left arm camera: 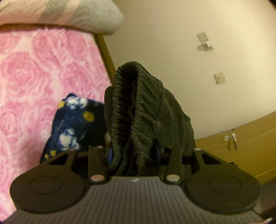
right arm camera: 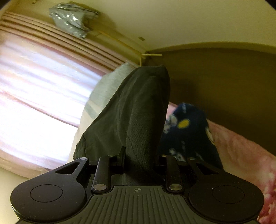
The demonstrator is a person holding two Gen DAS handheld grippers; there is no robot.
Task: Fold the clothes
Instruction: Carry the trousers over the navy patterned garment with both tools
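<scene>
A dark green garment with a gathered elastic waistband (left arm camera: 138, 110) is bunched between the fingers of my left gripper (left arm camera: 133, 120), which is shut on it and mostly hidden under the cloth. In the right wrist view the same dark garment (right arm camera: 134, 112) drapes over my right gripper (right arm camera: 140, 120), which is shut on a smooth fold of it. A navy floral garment (left arm camera: 72, 124) lies on the pink rose-patterned bedspread (left arm camera: 34, 77) just left of the left gripper. That floral garment (right arm camera: 186, 131) also shows to the right of the right gripper.
A grey-and-white pillow (left arm camera: 69, 13) lies at the head of the bed. A wooden bed frame (left arm camera: 105, 51) and a yellow cabinet with a key (left arm camera: 232, 137) stand by the cream wall. Pink curtains (right arm camera: 43, 86) and a pale pillow (right arm camera: 107, 89) fill the left of the right wrist view.
</scene>
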